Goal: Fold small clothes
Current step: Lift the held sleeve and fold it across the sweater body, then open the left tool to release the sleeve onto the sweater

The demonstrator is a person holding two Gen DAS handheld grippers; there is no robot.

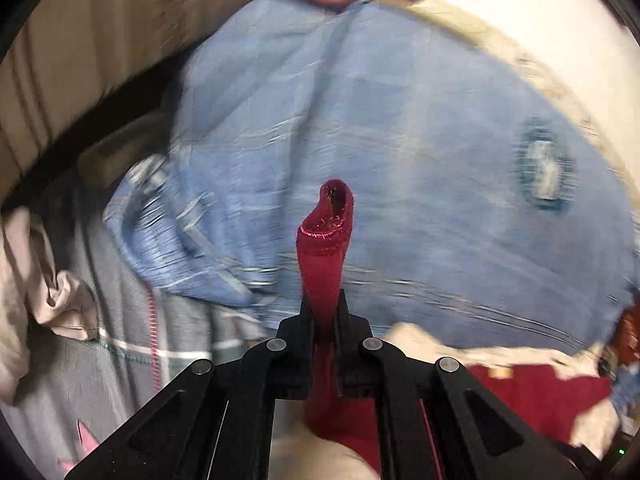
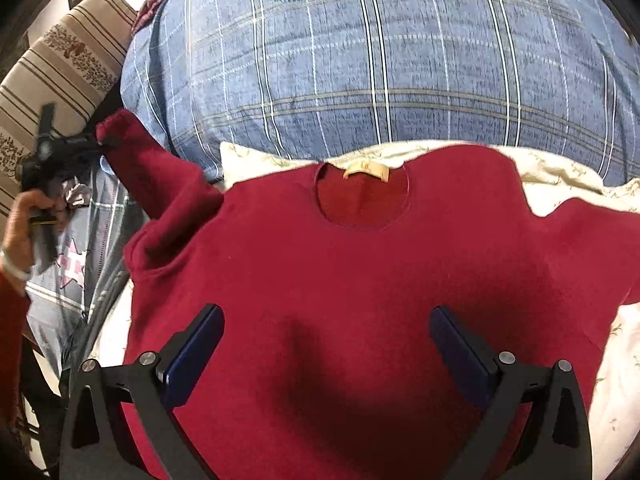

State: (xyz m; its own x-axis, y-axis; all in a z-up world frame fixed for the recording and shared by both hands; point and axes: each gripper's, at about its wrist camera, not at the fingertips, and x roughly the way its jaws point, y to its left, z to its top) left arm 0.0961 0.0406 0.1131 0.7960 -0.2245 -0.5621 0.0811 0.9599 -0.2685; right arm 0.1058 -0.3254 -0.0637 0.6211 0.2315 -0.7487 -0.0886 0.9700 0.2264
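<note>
Garment: a small red sweater (image 2: 360, 280) lies spread front-up on a pale floral sheet (image 2: 568, 184), its round neck opening and a yellowish neck label (image 2: 366, 170) pointing away from the right wrist camera.
Left sleeve: the sleeve (image 2: 160, 168) on the picture's left side is lifted off the sheet and drawn up and outward — its cuff (image 1: 330, 216) is pinched.
Left gripper (image 1: 323, 312): black jaws pressed together on the cuff end of the sleeve, the red fabric standing up between the fingertips and trailing down under the tool; the left wrist view is smeared with motion blur.
Right gripper (image 2: 326, 352): jaws spread wide, blue-faced pads (image 2: 196, 356) to either side, hovering over the lower middle of the sweater; nothing is between them, and whether they touch the cloth cannot be told.
Hand: the person's hand (image 2: 24, 224) grips the left tool at the far left edge of the right wrist view.
Backdrop: a blue plaid pillow (image 2: 380, 72) with a round badge sits just beyond the sweater's neck; a striped beige cushion (image 2: 68, 64) lies to the left — grey checked bedding (image 1: 120, 360) below it.
</note>
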